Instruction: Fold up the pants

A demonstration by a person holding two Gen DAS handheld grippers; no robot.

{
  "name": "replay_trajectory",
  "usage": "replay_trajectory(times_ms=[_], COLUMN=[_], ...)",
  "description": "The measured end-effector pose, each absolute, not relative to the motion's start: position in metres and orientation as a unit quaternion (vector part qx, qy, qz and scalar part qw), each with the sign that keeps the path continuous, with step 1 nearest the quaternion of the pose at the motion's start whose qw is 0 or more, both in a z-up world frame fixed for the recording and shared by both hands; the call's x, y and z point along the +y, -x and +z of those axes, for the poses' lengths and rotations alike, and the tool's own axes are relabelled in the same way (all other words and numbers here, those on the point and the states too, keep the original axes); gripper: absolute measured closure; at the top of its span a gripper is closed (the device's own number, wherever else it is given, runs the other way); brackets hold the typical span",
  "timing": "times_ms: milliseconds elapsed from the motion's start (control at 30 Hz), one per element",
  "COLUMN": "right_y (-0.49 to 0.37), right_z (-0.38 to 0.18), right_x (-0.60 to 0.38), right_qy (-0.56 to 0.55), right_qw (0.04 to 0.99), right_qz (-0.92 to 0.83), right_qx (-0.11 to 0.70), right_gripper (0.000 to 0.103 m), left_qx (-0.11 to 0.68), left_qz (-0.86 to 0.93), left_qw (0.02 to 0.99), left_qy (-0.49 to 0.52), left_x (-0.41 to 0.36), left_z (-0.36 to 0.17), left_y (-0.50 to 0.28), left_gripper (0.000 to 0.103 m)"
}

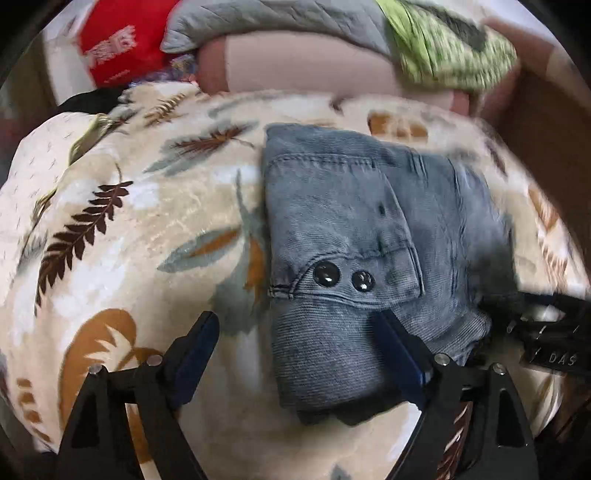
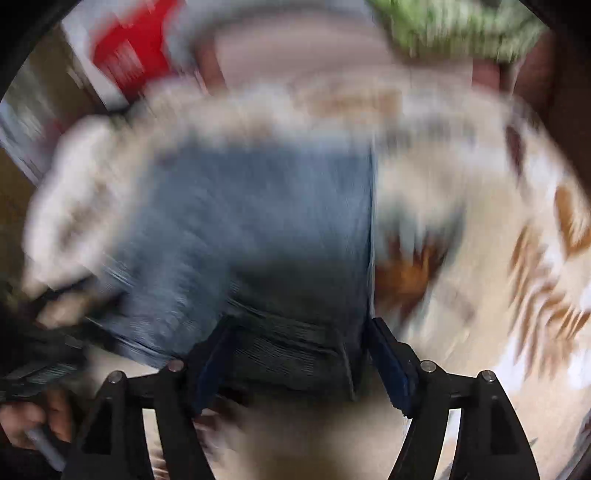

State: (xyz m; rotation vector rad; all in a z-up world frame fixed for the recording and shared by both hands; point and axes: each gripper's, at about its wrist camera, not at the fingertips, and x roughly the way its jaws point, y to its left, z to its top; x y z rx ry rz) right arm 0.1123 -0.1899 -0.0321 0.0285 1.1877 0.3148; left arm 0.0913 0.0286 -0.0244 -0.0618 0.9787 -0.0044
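Observation:
The blue-grey denim pants (image 1: pixel 354 236) lie folded into a compact stack on the leaf-patterned blanket (image 1: pixel 122 229), two dark buttons facing up. My left gripper (image 1: pixel 295 332) is open just above the stack's near end, its left finger over the blanket and its right finger over the denim. It holds nothing. In the right wrist view, heavily blurred by motion, the pants (image 2: pixel 266 221) fill the middle. My right gripper (image 2: pixel 295 339) is open with its jaws on either side of the stack's near edge. The right gripper also shows at the right edge of the left wrist view (image 1: pixel 543 328).
Behind the blanket lie a pink cushion (image 1: pixel 306 62), a grey quilted cover (image 1: pixel 266 18), a green patterned cloth (image 1: pixel 450 48) and a red box (image 1: pixel 118 40). A dark brown surface (image 1: pixel 550 122) borders the right side. My hand on the left gripper's handle (image 2: pixel 33 417) shows at lower left.

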Motion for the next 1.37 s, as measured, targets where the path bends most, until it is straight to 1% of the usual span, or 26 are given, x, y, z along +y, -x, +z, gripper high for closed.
replay_trajectory(times_ms=[33, 67, 133, 167, 200, 233, 333, 433, 533, 767, 1200, 1300, 1367], right_y=[-0.109, -0.103, -0.09, -0.083, -0.073, -0.061, -0.038, -0.025, -0.017, -0.01, -0.016, -0.021, -0.023], right_z=[-0.027, -0.016, 0.01, 0.021, 0.033, 0.044, 0.062, 0.073, 0.071, 0.078, 0.077, 0.075, 0.074], right_x=[-0.201, -0.208, -0.214, -0.215, -0.216, -0.216, -0.217, -0.217, -0.215, -0.212, -0.21, -0.209, -0.209], right_qy=[-0.054, -0.071, -0.052, -0.035, -0.016, 0.004, 0.033, 0.086, 0.117, 0.131, 0.146, 0.143, 0.139], right_qw=[0.826, 0.827, 0.848, 0.857, 0.866, 0.874, 0.887, 0.889, 0.885, 0.885, 0.882, 0.882, 0.881], right_qz=[0.147, 0.144, 0.133, 0.126, 0.119, 0.112, 0.106, 0.094, 0.088, 0.089, 0.084, 0.081, 0.081], right_qx=[0.542, 0.539, 0.51, 0.498, 0.485, 0.472, 0.448, 0.44, 0.443, 0.438, 0.44, 0.443, 0.444], right_gripper=[0.025, 0.024, 0.023, 0.02, 0.011, 0.005, 0.0, 0.0, 0.0, 0.0, 0.0, 0.0, 0.0], left_qx=[0.468, 0.462, 0.436, 0.421, 0.409, 0.405, 0.405, 0.416, 0.417, 0.407, 0.422, 0.415, 0.417], left_qz=[0.002, 0.005, 0.017, 0.022, 0.03, 0.04, 0.03, 0.026, 0.027, 0.022, -0.002, -0.018, -0.017], left_qw=[0.883, 0.886, 0.899, 0.906, 0.911, 0.912, 0.911, 0.906, 0.906, 0.913, 0.906, 0.909, 0.909], left_qy=[0.037, 0.042, 0.04, 0.04, 0.043, 0.049, 0.066, 0.07, 0.063, 0.03, 0.012, 0.014, 0.015], left_x=[0.031, 0.033, 0.034, 0.034, 0.033, 0.032, 0.028, 0.023, 0.018, 0.004, -0.009, -0.011, -0.011], left_z=[-0.016, -0.006, 0.015, 0.025, 0.032, 0.038, 0.045, 0.045, 0.05, 0.063, 0.065, 0.068, 0.068], left_y=[-0.088, -0.084, -0.075, -0.068, -0.062, -0.057, -0.047, -0.043, -0.037, -0.028, -0.04, -0.042, -0.046], left_gripper=[0.016, 0.016, 0.016, 0.015, 0.01, 0.007, 0.005, 0.005, 0.005, 0.005, 0.005, 0.001, 0.001])
